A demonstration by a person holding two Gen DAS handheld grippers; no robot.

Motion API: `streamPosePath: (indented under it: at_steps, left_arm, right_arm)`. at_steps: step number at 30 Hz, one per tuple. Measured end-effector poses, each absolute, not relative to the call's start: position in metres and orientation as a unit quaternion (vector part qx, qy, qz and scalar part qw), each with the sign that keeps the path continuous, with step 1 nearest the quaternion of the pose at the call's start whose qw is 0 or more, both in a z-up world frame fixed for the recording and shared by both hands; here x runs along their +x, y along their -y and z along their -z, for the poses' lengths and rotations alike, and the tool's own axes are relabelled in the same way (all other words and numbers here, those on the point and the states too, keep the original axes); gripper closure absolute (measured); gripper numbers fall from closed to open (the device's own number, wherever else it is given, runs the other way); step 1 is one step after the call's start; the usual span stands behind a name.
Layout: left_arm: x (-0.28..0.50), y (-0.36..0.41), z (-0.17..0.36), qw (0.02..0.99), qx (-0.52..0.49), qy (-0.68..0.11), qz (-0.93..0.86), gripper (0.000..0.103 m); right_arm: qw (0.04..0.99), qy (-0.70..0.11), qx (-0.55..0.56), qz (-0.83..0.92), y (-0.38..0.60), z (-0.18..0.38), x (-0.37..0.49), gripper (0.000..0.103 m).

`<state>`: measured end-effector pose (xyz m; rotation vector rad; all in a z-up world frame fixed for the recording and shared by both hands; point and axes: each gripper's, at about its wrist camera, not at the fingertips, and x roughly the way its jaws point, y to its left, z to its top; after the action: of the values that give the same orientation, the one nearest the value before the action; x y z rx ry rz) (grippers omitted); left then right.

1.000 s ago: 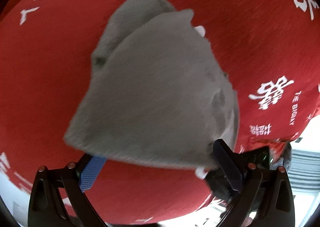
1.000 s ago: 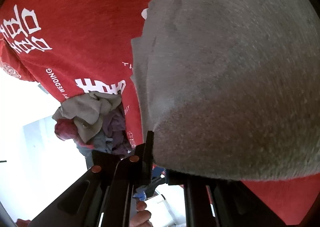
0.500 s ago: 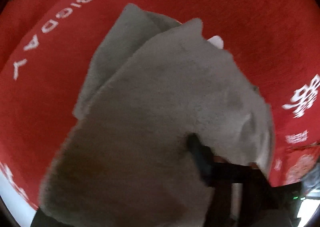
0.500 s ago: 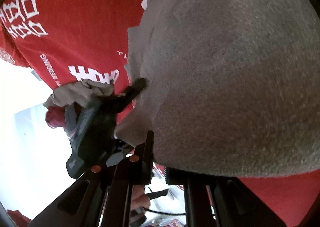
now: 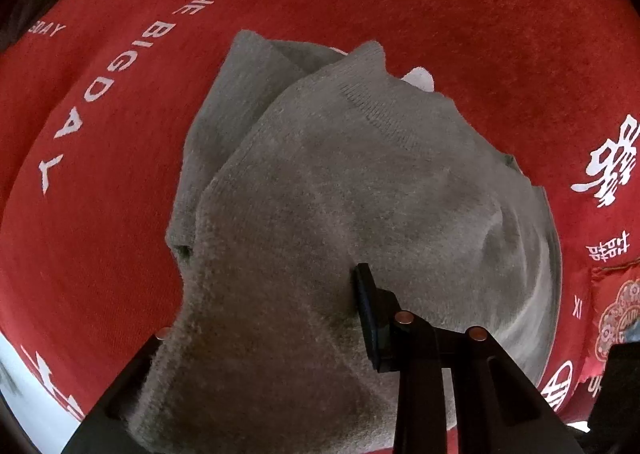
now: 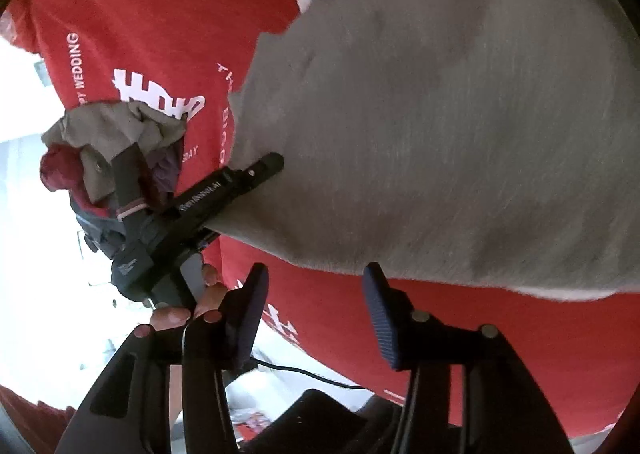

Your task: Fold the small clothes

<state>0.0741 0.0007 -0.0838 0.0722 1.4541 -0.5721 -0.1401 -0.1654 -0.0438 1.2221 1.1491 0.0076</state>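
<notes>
Grey fuzzy knit garment [image 5: 360, 194] lies folded on red cloth [image 5: 480, 14].

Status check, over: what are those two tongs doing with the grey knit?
Left tongs closing on grey knit. Right tongs just opened, nothing between them. Clothes pile off to the side, nothing blocking.
</notes>
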Motion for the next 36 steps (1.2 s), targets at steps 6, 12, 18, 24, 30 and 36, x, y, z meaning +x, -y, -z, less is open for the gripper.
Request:
streamPosePath:
  at_steps: [6, 12, 18, 24, 30, 36]
  left_arm:
    - [0.073, -0.001, 0.082, 0.71, 0.035, -0.655, 0.256, 0.069]
    - [0.074, 0.001, 0.083, 0.709, 0.039, -0.658, 0.253, 0.053]
    - [0.071, -0.002, 0.082, 0.709, 0.048, -0.652, 0.264, 0.053]
    - [0.057, 0.014, 0.07, 0.737, 0.124, -0.6, 0.286, 0.078]
    - [0.009, 0.04, 0.058, 0.763, 0.305, -0.469, 0.324, 0.08]
    - [-0.007, 0.041, 0.056, 0.757, 0.371, -0.406, 0.353, 0.08]
  right_arm:
    - [0.686, -0.518, 0.511, 0.007, 0.177, 0.035, -0.123, 0.049]
    - [0.687, -0.526, 0.502, 0.007, 0.179, 0.039, -0.113, 0.049]
    - [0.689, -0.531, 0.494, 0.006, 0.183, 0.038, -0.102, 0.049]
    - [0.695, -0.538, 0.476, 0.006, 0.194, 0.033, -0.084, 0.049]
    - [0.7, -0.565, 0.437, -0.005, 0.208, 0.022, -0.045, 0.043]
    - [0.664, -0.609, 0.421, -0.105, 0.198, 0.015, 0.043, 0.021]
